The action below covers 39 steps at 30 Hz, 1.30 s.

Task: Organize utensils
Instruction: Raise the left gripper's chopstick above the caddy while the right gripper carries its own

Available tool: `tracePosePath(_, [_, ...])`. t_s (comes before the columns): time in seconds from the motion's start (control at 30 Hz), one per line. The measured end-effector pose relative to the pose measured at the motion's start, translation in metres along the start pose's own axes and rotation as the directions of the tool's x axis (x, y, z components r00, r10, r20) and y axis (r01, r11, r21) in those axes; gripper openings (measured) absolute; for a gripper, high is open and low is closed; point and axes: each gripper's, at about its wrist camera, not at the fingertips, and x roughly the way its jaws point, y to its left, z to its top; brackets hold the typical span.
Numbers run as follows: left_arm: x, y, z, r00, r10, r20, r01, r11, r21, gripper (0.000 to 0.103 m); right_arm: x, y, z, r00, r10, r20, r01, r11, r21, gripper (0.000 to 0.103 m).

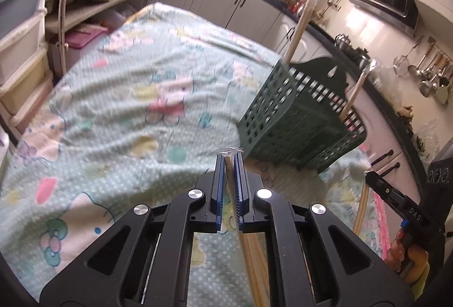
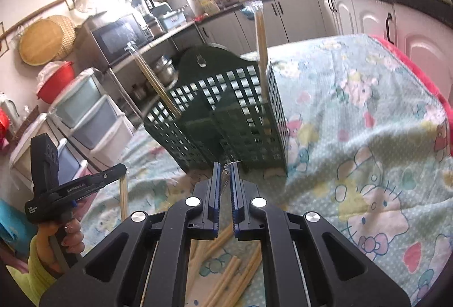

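With the left tool [image 1: 230, 156] clamped on a wrapped chopstick pair [image 1: 249, 250] and the right tool [image 2: 225, 165] clamped on another wrapper [image 2: 226, 176], both just short of the green basket [image 2: 226, 114], we judge each should enter tip-down beside the upright pairs.

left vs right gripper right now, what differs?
The left gripper pinches wrapped chopsticks whose sticks trail back under its jaws; the right gripper pinches only the crinkled wrapper end of its own pack. Both are shut and face the green basket, which already holds two packs.
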Motion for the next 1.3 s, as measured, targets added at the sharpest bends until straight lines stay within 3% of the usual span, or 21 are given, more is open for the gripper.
tracePosePath(0.43, [-0.039,-0.046,0.022,0.991,-0.052,0.121,0.039,0.993,0.108,0.003,-0.045,0.014,0.023,0.988,0.001,0.152,0.006,0.999,-0.045,0.005])
tracePosePath(1.3, [-0.055,-0.113,0.049,0.972,-0.146,0.185,0.098,0.965,0.245,0.003,-0.088,0.025,0.039,0.954,0.014,0.301,0.014,0.996,-0.090,0.005])
